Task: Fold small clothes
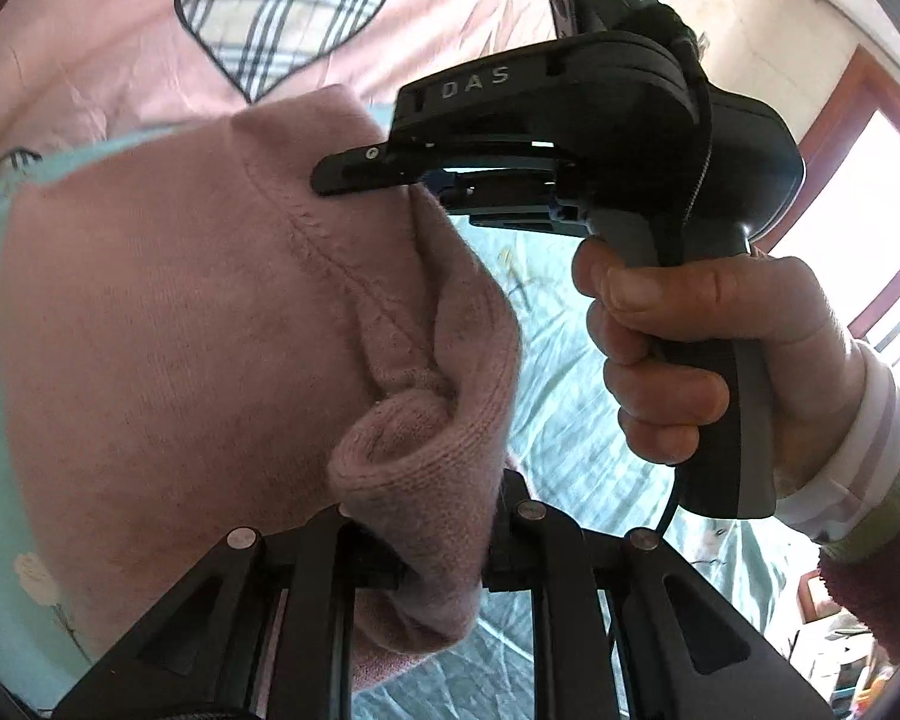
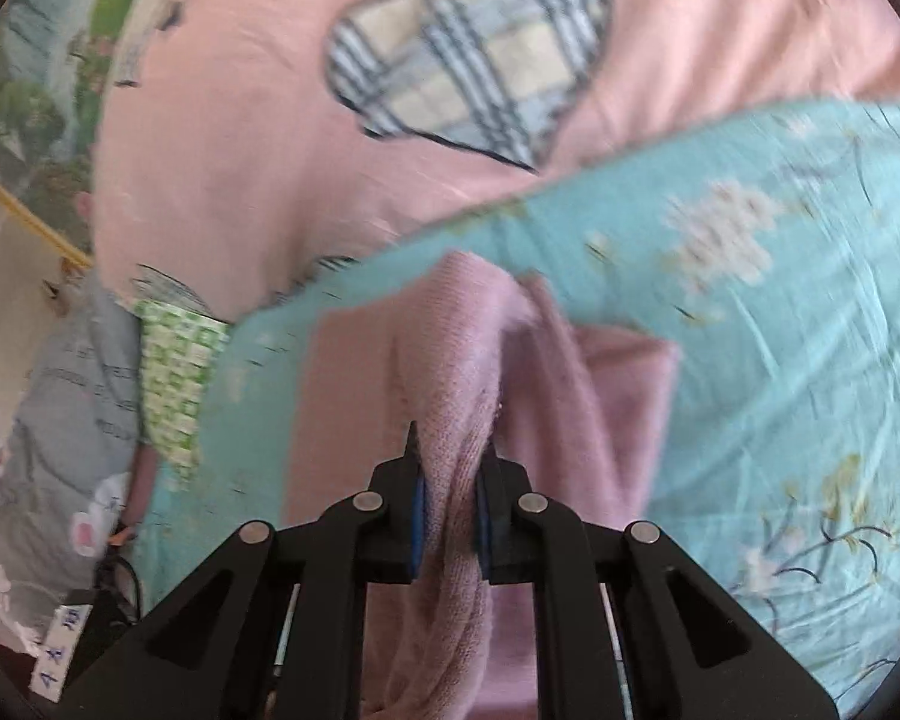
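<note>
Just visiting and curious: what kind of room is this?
Most likely a bedroom at home: a pink quilt with a plaid heart and a blue floral sheet cover what looks like a bed.

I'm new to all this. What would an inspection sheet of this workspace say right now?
Surface: turquoise floral sheet, partly over a pink cover bearing a plaid heart.
Job's things: pink knit garment, lifted and bunched between both tools.
Clutter: green-and-white patterned item and grey printed fabric at the bed's edge.
Grippers: left gripper shut on the garment; right gripper shut on it too, held by a hand.
Cables: black cable hanging below the right tool's handle.
Surroundings: bright window with a reddish frame, pale wall.
</note>
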Available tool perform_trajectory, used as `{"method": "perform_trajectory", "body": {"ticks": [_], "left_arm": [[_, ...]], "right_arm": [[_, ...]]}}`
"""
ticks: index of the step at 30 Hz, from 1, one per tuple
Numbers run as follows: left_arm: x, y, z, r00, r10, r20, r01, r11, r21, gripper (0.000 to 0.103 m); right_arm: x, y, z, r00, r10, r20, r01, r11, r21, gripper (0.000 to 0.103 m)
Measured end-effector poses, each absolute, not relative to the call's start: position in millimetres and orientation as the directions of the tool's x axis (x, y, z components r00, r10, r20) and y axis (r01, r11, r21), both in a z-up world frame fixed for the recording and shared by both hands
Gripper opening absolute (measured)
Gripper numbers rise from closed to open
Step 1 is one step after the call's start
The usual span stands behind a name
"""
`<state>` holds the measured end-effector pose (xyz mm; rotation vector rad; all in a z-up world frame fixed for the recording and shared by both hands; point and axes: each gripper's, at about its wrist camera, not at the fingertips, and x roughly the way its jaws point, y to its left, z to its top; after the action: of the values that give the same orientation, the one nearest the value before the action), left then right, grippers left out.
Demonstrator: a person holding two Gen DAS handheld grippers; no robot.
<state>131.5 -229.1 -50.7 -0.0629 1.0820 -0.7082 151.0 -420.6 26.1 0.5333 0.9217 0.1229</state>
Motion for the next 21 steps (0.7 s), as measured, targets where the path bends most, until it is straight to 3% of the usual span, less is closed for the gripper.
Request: {"method": "perform_trajectory", "body": {"ticks": [7, 10, 12, 21], "left_arm": [[142, -232, -69, 0.236, -0.548, -0.802, 0.487, 0.781, -0.390, 0.020], [144, -233, -69, 0.225, -0.566, -0.793, 0.474, 0.774, -0.419, 0.028], [138, -230, -65, 0.216, -0.584, -0.783, 0.475, 0.763, -0.438, 0.042], [113, -184, -40, 0.229, -0.597, -0.769, 0.450, 0.765, -0.460, 0.059]], "right_arm": [[146, -435, -5, 0.606, 0.318, -0.729, 0.158, 0.850, 0.503, 0.014], [147, -436, -8, 0.600, 0.316, -0.735, 0.168, 0.849, 0.502, 0.019], [144, -440, -6, 0.605, 0.296, -0.739, 0.183, 0.852, 0.491, 0.022], [102, -453, 22, 0.652, 0.157, -0.742, 0.276, 0.862, 0.425, 0.031]]}}
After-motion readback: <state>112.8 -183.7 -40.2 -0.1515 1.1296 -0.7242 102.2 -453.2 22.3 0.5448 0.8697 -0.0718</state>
